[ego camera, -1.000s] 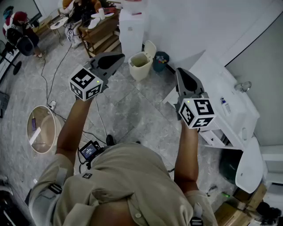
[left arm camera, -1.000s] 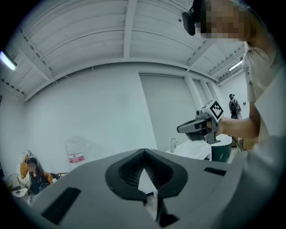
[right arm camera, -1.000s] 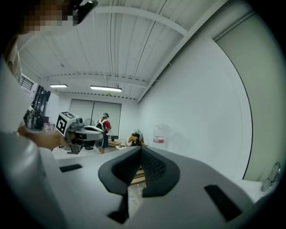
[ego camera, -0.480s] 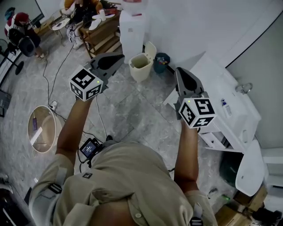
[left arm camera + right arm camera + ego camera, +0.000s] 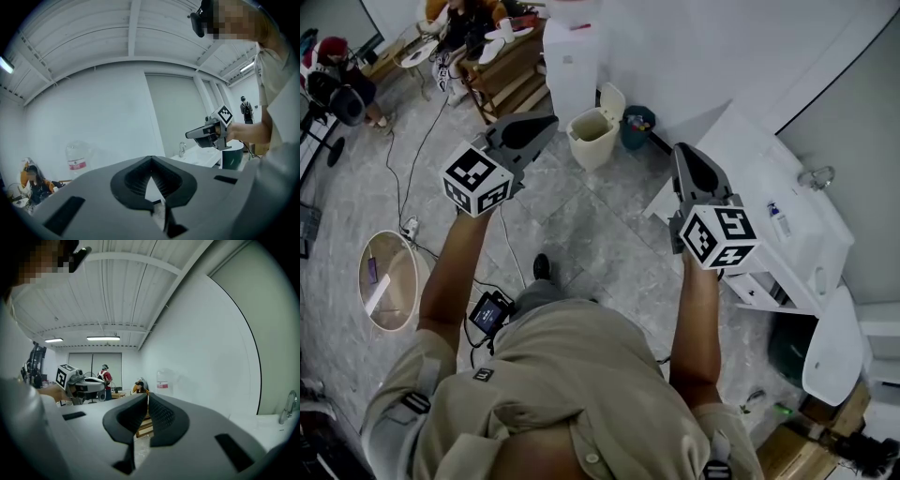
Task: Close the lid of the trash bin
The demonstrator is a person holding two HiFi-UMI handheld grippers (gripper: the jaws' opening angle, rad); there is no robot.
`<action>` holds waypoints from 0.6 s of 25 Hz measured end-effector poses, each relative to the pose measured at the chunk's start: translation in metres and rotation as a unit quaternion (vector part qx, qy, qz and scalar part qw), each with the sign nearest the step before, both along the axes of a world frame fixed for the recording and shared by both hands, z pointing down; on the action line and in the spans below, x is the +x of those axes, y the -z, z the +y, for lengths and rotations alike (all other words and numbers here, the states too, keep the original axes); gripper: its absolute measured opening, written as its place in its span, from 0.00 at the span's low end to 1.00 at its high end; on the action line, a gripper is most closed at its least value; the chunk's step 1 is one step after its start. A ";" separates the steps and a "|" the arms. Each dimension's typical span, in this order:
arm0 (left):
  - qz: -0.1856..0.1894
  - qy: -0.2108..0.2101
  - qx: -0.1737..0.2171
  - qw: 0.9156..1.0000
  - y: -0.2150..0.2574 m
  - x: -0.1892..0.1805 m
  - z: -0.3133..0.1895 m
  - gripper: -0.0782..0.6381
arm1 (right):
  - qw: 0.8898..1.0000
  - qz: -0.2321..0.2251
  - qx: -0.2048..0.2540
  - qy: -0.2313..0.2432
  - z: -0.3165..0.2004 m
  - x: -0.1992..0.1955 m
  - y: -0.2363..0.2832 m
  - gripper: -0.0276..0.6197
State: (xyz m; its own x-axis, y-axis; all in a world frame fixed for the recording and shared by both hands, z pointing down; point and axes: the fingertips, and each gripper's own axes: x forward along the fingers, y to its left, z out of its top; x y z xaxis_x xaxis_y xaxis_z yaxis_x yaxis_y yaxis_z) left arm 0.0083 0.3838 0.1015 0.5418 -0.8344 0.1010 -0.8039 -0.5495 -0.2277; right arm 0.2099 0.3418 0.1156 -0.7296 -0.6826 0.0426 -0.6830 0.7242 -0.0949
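Note:
A beige trash bin (image 5: 592, 139) stands on the floor by the far wall, its lid (image 5: 612, 101) tipped up and open. My left gripper (image 5: 546, 122) is held in the air with its tip just left of the bin in the head view; its jaws are shut on nothing. My right gripper (image 5: 682, 150) hovers to the right of the bin, also shut and empty. In the left gripper view my own jaws (image 5: 151, 159) meet at the tip, with the right gripper (image 5: 188, 135) beyond. The right gripper view shows its jaws (image 5: 146, 395) together and the left gripper (image 5: 103, 384) off to the left. Neither gripper view shows the bin.
A small dark bin (image 5: 638, 127) stands right beside the beige one. A white water dispenser (image 5: 573, 56) and a wooden shelf (image 5: 511, 70) are behind it. A white counter with a sink (image 5: 769, 216) runs along the right. A round basket (image 5: 389, 278) and cables (image 5: 403, 178) lie on the floor at left.
The person has stepped forward; a shoe now shows on the floor and the bin sits slightly nearer to the left gripper's tip. Both grippers stay shut.

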 end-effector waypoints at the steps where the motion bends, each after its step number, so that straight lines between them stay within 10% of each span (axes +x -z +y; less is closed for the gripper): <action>1: 0.003 -0.002 0.000 1.000 0.001 -0.002 -0.005 0.13 | 1.000 0.002 -0.002 -0.004 -0.004 -0.001 0.001 0.08; 15: 0.042 -0.071 -0.007 0.997 -0.018 -0.049 -0.105 0.13 | 0.995 0.038 -0.017 -0.086 -0.067 -0.035 -0.013 0.08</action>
